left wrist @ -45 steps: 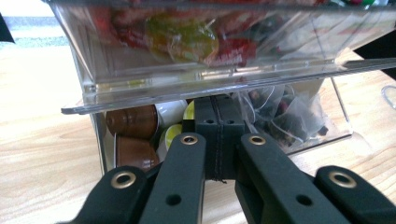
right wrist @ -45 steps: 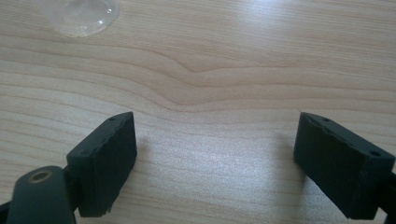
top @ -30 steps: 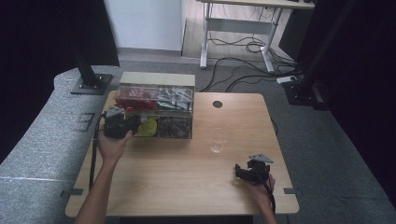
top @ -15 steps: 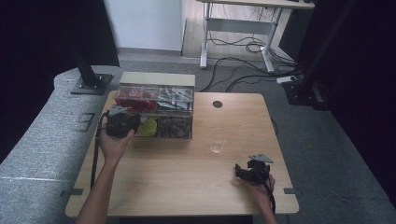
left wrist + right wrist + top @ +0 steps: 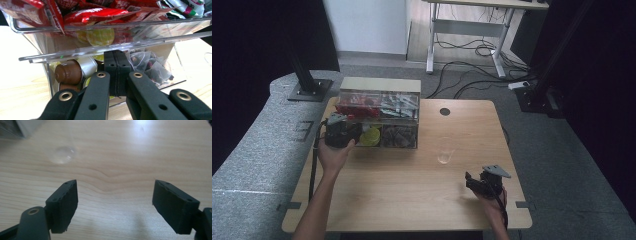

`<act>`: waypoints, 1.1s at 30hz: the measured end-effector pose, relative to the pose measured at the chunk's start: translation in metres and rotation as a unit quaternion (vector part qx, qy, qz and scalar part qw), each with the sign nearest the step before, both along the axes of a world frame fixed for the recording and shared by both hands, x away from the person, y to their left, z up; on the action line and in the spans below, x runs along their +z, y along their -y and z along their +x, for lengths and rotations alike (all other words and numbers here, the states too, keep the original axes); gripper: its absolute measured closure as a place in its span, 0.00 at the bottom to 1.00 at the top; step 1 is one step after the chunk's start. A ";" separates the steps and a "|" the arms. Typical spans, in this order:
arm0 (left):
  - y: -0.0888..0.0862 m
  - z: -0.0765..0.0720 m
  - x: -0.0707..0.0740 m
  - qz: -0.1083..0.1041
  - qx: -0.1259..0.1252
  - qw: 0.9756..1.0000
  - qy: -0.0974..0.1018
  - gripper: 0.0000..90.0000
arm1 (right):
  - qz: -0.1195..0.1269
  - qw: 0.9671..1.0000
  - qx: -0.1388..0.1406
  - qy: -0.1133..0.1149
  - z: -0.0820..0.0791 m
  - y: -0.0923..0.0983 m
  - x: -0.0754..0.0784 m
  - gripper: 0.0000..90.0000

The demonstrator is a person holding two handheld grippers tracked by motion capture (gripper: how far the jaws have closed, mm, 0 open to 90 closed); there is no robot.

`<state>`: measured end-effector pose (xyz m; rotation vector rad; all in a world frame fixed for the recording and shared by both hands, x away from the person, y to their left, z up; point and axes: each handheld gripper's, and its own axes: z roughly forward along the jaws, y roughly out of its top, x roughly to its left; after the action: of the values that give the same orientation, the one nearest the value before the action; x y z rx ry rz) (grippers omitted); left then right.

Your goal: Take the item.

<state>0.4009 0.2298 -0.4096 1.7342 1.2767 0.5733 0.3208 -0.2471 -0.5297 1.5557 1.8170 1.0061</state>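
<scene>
A clear plastic organizer box stands at the table's back left. Its upper tier holds red snack packets. The lower tier holds coffee capsules, one of them brown, and tea bags. My left gripper is at the box's left front. In the left gripper view its jaws are shut pad to pad, tips right against the clear lower front wall, with nothing seen between them. My right gripper rests at the table's front right, open over bare wood.
A clear drinking glass stands between the box and my right gripper, and its base lies ahead and to the left in the right gripper view. A round cable hole is right of the box. The wooden table has free room in front.
</scene>
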 end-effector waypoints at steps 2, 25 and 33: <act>0.001 0.000 0.001 0.001 -0.001 1.000 0.000 1.00 | 0.006 1.000 0.005 0.009 -0.005 -0.002 0.007 0.24; 0.009 0.002 0.000 0.012 -0.010 1.000 0.001 1.00 | 0.077 0.984 0.112 0.116 -0.018 -0.047 0.080 0.48; 0.007 0.003 0.000 0.010 -0.012 1.000 -0.004 1.00 | 0.074 0.979 0.152 0.115 -0.004 -0.072 0.092 0.52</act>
<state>0.4041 0.2230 -0.4092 1.7672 1.2569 0.5669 0.3167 -0.1752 -0.4381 1.2018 1.8826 1.4296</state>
